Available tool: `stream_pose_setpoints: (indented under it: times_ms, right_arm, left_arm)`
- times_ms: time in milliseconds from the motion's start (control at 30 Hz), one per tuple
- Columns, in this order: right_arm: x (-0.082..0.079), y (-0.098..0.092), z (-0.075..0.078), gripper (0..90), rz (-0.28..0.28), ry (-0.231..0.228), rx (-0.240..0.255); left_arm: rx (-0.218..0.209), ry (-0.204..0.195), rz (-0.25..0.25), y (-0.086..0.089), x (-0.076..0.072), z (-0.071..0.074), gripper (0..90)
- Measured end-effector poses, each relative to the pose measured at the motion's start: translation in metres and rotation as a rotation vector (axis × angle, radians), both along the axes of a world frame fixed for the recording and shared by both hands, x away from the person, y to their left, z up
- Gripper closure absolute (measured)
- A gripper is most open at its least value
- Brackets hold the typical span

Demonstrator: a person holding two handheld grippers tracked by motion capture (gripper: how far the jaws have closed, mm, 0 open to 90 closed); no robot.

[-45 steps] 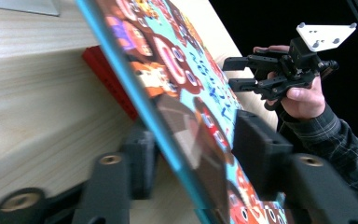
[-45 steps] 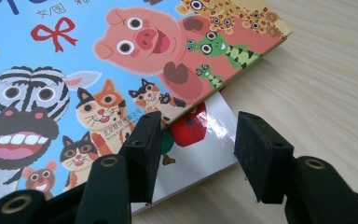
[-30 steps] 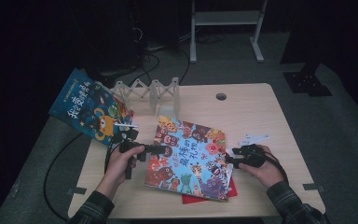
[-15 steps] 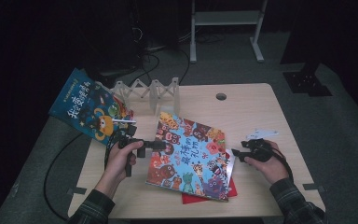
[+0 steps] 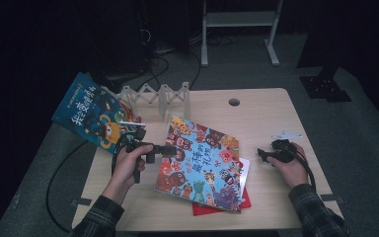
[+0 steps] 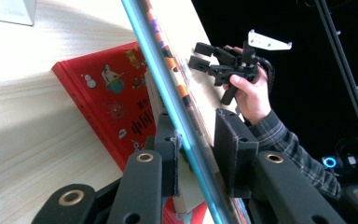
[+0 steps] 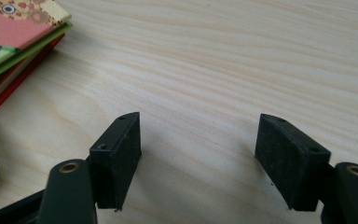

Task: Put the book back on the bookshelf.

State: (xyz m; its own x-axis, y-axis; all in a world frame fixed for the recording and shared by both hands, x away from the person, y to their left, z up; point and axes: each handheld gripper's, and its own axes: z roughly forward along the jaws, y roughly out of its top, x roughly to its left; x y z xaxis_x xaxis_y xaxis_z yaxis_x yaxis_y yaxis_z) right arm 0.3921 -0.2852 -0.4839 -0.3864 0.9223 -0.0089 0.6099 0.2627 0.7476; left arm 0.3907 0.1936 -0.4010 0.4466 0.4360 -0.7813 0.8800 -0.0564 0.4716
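The left gripper jaws have just been closing onto the colourful book, while the right gripper jaws, just opening, stand wide and empty; an edge-only grip could let it slip onto the desk.

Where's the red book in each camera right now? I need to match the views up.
High view: the red book peeks out beneath the colourful picture book, low and centre-right.
Left gripper view: red cover left of centre, behind the picture book's raised edge.
Right gripper view: a thin red edge at the far left, bottom of the stack.
Shared landmark: the light wooden table.
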Motion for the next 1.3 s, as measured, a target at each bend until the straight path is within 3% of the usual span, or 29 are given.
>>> stream_pose_setpoints:
  times_ms: [100,400,900,1300]
  right_arm:
    - [0.002,-0.002,-0.002,25.2,-0.017,0.008,0.026]
    - [0.002,-0.001,-0.002,24.2,-0.016,0.009,0.025]
    - [0.002,-0.001,-0.002,24.2,-0.016,0.009,0.025]
    - [0.002,-0.001,-0.002,24.2,-0.016,0.009,0.026]
  left_arm:
    - [0.011,-0.004,-0.006,-0.002,0.002,0.005,71.2]
    - [0.050,-0.020,-0.017,-0.009,0.005,0.026,72.4]
    - [0.054,-0.077,-0.043,0.000,0.009,0.073,80.3]
    - [0.189,-0.154,-0.094,-0.003,0.008,0.115,80.9]
